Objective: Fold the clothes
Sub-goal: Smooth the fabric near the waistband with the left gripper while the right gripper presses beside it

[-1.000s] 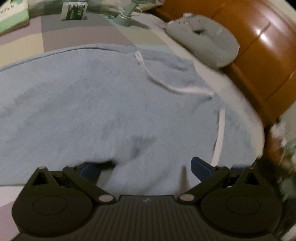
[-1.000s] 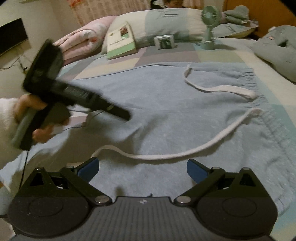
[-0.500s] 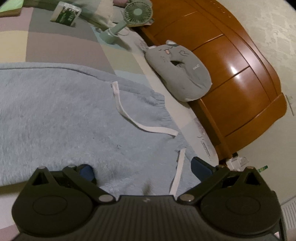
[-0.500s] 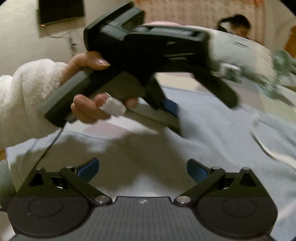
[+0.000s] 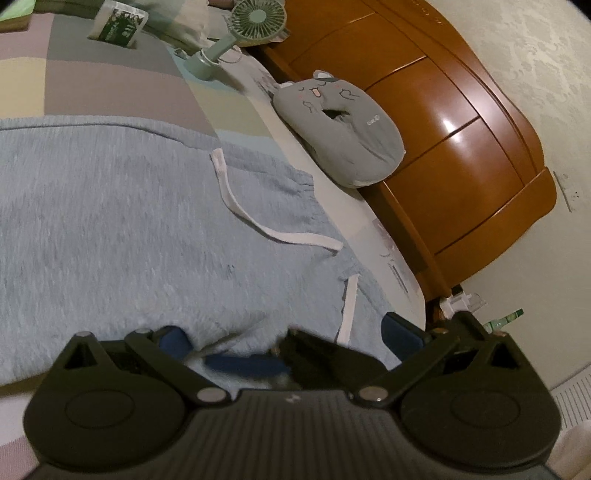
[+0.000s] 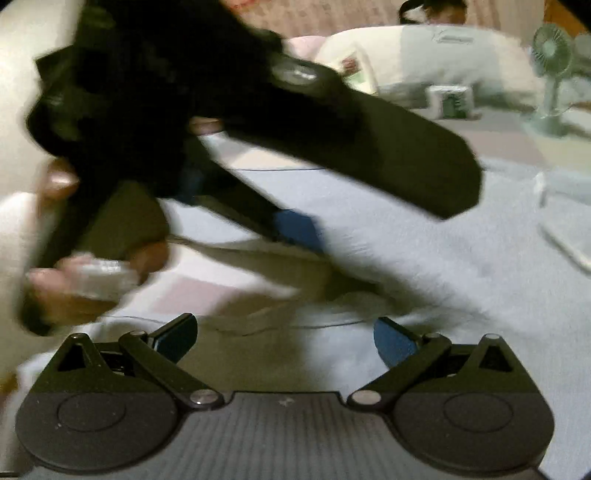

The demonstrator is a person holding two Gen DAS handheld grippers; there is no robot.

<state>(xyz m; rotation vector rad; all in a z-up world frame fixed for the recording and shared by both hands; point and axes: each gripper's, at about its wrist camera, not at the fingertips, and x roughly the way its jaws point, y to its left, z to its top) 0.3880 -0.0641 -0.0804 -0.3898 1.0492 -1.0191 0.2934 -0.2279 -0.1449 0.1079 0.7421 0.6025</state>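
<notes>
1. Garment count: one light-blue sweatpants (image 5: 110, 229) spread flat on the bed (image 5: 110, 88), two white drawstring ends (image 5: 258, 225) lying on it.
2. Left gripper (image 5: 284, 338) and right gripper (image 6: 284, 338): both spread apart, gripping nothing; one fan (image 5: 255, 18); one grey pillow (image 5: 340, 125).

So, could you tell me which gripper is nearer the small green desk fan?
Left. The left gripper reaches ahead towards the fan; the right gripper sits behind it, farther back.

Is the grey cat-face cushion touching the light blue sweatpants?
Apart. The left wrist view shows a strip of pale bedsheet between the grey cat-face cushion and the waistband edge of the light blue sweatpants.
</notes>
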